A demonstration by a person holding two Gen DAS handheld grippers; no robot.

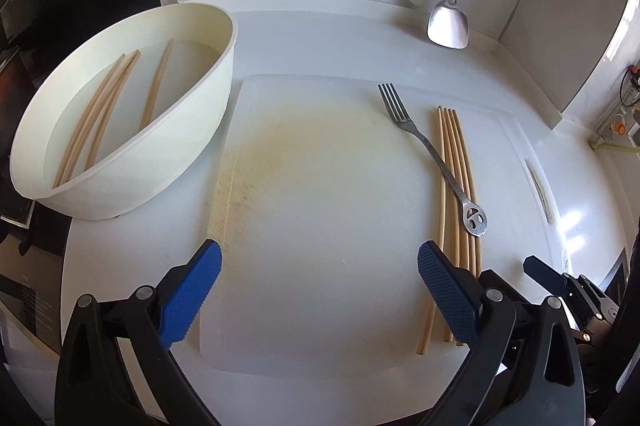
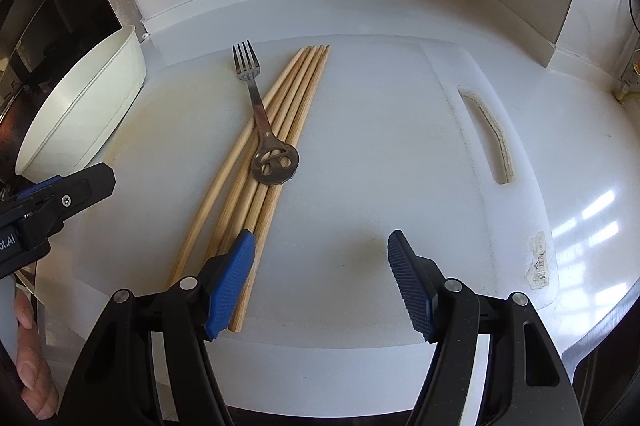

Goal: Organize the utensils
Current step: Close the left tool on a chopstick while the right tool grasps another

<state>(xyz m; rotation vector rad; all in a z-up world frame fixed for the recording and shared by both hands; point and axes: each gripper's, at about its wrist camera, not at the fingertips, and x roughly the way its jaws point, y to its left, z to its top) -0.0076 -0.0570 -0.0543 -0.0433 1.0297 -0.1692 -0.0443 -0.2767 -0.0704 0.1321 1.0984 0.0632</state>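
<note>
Chopsticks [image 2: 256, 161] are lying lengthwise ahead-left of my right claw [image 2: 320, 282], fork [image 2: 260, 113] riding across them; I'm holding both claws spread, left claw [image 1: 320, 290] farther.

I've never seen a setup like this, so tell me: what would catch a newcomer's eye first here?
Probably the bundle of pale wooden chopsticks lying on the white plastic cutting board, with a steel fork with a cut-out handle resting across them. To the left stands a cream oval tub holding more chopsticks. In front, both blue-padded tools, left and right, hang open and hold nothing.
</note>
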